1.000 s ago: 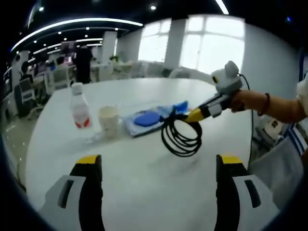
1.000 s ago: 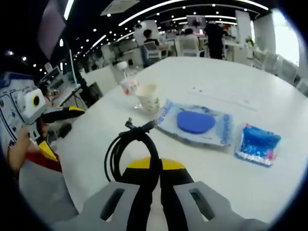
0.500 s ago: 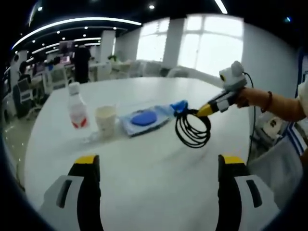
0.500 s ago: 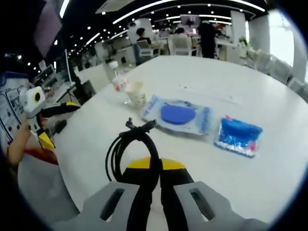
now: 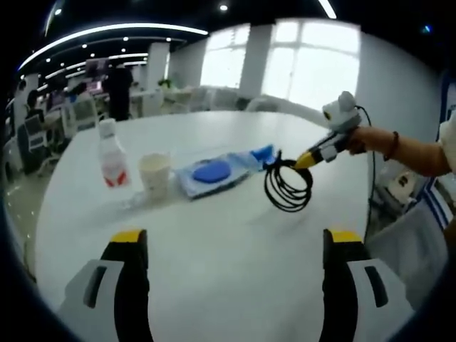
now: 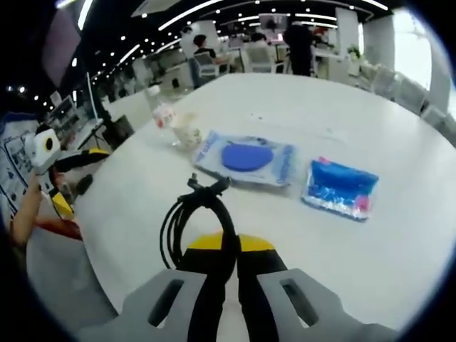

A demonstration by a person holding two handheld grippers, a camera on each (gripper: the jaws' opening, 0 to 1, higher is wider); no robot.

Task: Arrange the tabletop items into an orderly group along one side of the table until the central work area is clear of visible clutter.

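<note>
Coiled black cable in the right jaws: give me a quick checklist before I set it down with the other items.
1. Right gripper shut on the coiled cable: ok.
2. Cable lifted off the table: ok.
3. Left gripper open and holding nothing: ok.
4. Bottle, paper cup and blue-disc pouch already in a row: ok.
5. Bare table beside the blue packet: ok.
6. Coil tied tight: cannot tell.
</note>
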